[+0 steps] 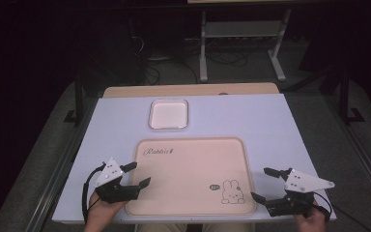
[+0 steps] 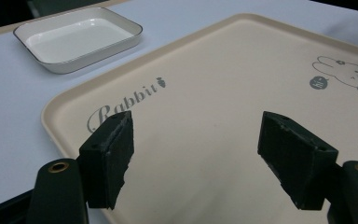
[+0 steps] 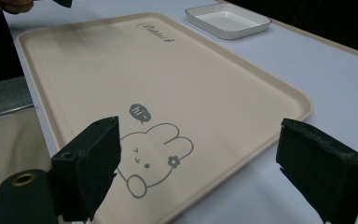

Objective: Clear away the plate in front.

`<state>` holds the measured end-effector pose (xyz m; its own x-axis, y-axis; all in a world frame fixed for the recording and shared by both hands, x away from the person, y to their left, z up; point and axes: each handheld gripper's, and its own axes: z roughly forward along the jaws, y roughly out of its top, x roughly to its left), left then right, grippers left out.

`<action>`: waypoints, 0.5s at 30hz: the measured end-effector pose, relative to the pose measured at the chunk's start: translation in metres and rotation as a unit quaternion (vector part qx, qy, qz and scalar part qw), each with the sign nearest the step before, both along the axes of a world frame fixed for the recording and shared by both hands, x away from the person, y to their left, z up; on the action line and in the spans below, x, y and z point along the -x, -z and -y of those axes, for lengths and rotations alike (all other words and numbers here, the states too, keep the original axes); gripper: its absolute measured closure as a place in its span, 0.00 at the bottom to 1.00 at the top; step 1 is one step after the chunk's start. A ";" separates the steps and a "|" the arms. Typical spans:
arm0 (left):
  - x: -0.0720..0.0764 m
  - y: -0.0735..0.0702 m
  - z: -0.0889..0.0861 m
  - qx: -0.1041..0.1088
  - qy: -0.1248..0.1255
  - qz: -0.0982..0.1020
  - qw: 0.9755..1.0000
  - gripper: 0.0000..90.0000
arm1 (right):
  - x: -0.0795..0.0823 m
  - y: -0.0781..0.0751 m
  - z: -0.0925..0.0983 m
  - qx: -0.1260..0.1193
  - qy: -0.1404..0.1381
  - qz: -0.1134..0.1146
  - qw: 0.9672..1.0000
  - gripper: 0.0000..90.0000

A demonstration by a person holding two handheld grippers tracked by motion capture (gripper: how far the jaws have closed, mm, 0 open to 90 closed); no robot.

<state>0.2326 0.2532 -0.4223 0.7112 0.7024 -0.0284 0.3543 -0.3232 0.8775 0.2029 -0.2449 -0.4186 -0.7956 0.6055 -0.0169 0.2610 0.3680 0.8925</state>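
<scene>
Black tongs [image 1: 136, 175], grey plates, black cables; sleeves seemingly none.

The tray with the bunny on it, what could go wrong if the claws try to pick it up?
The beige tray lies flat with a low rim, so an open left claw or right claw might slip off the edge. Its near edge sits close to the table's front edge, so a nudge could tip it off. Pushed forward, it might bump the small white dish.

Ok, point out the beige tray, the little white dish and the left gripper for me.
beige tray [image 1: 183, 174], high view, bare middle of its floor
white dish [image 1: 168, 114], high view, its flat bottom
left gripper [image 1: 137, 174], high view, gap midway between its open fingertips
</scene>
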 end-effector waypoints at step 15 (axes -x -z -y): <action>-0.020 -0.016 0.010 -0.006 0.003 0.009 1.000 0.30 | 0.002 0.000 0.001 -0.005 0.008 0.002 1.000 0.14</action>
